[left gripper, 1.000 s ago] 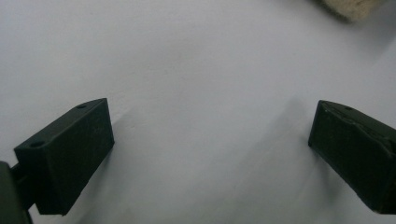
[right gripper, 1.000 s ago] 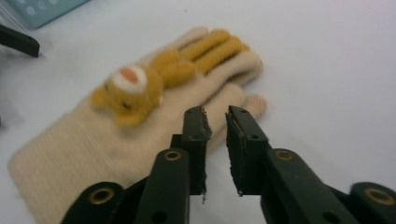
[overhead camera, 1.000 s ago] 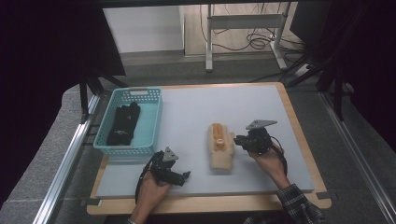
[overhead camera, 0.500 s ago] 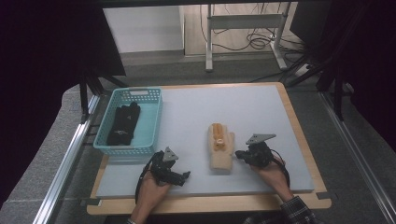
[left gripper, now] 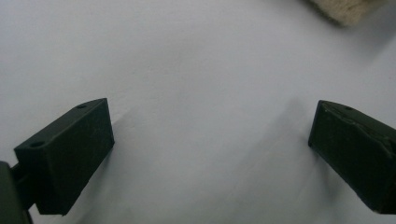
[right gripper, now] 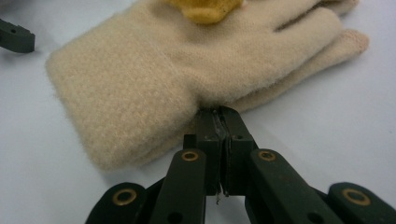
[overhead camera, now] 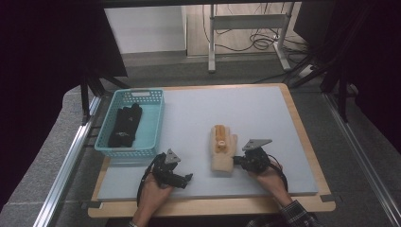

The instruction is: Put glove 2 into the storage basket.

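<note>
On the pale grey counter [overhead camera: 265,113], the right gripper [right gripper: 219,116] is seen with fingers pressed together against the beige glove's [right gripper: 187,74] edge, gripping nothing evident, the left gripper [left gripper: 210,140] spread wide, so the glove may be pushed aside.

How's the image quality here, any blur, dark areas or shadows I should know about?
High view: dark surroundings, evenly lit table, basket clear. Left gripper view: soft, jaws cast faint shadows, glove corner blurred. Right gripper view: glove sharp at the cuff, softer toward the fingers.
</note>
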`<control>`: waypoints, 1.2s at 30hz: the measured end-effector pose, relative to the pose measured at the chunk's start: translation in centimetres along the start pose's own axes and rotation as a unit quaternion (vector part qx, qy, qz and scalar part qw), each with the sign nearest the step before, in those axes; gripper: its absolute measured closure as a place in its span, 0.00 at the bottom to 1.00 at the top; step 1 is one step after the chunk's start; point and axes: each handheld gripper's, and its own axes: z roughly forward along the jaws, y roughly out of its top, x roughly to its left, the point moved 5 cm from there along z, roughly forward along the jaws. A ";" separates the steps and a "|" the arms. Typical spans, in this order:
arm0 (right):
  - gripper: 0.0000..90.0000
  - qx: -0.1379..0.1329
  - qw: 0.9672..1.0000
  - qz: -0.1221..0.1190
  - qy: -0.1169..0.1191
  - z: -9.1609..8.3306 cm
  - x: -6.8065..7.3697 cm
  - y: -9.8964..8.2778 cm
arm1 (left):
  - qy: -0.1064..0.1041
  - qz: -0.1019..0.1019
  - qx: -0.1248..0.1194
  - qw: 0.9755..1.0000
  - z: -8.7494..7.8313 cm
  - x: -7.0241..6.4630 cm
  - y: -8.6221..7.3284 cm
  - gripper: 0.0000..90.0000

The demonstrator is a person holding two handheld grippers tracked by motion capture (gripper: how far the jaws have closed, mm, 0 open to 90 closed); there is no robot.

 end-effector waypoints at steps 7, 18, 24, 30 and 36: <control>0.96 -0.001 1.000 -0.005 0.008 0.7 0.8 0.5 | 0.000 0.000 0.000 1.000 0.0 0.0 0.0 0.00; 0.95 -0.007 1.000 -0.019 0.020 2.8 2.4 2.0 | 0.000 0.000 0.000 1.000 0.0 0.0 0.0 0.00; 0.95 -0.008 0.999 -0.027 0.021 3.9 3.2 3.0 | 0.000 0.000 0.001 1.000 0.0 0.0 0.0 0.00; 0.94 -0.010 0.999 -0.033 0.020 4.6 3.7 3.5 | 0.000 0.000 0.001 1.000 0.0 0.0 0.0 0.00; 0.88 -0.009 0.999 -0.038 0.014 3.9 3.5 3.3 | 0.001 0.000 0.001 1.000 0.0 0.0 0.0 0.00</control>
